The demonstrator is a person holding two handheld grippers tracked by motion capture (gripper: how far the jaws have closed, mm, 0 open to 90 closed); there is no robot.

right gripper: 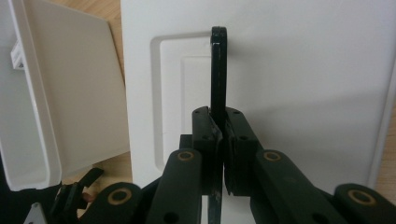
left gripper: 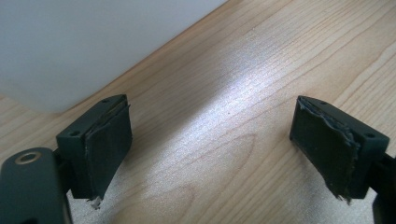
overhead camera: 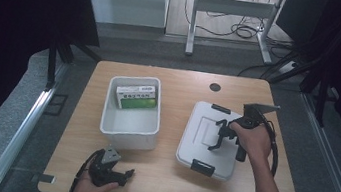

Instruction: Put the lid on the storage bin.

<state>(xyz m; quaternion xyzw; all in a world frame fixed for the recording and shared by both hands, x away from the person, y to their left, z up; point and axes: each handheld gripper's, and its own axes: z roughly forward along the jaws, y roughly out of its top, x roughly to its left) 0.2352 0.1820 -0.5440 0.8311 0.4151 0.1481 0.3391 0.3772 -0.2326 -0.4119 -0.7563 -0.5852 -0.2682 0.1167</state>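
Note:
A white lid (overhead camera: pixel 198 135) with black latches lies flat on the wooden table (overhead camera: pixel 167 176), right of centre. My right gripper (overhead camera: pixel 218 137) reaches over it from the right and is shut on the lid's upright black handle (right gripper: pixel 218 70); in the right gripper view the right gripper (right gripper: pixel 219 135) has its pads pressed on the handle's thin edge above the lid (right gripper: pixel 303 70). A white bin (overhead camera: pixel 127 138) stands to the left with a green box (overhead camera: pixel 136 97) inside. My left gripper (overhead camera: pixel 124 174) rests open near the table's front edge, and in its own view the left gripper (left gripper: pixel 210 144) holds nothing.
The bin's wall (left gripper: pixel 70 46) rises just beyond the left gripper's jaws over bare wood (left gripper: pixel 261 70). In the right gripper view the bin (right gripper: pixel 70 93) stands left of the lid. A cable hole (overhead camera: pixel 215 87) sits at the table's back. Desk legs and cables lie beyond.

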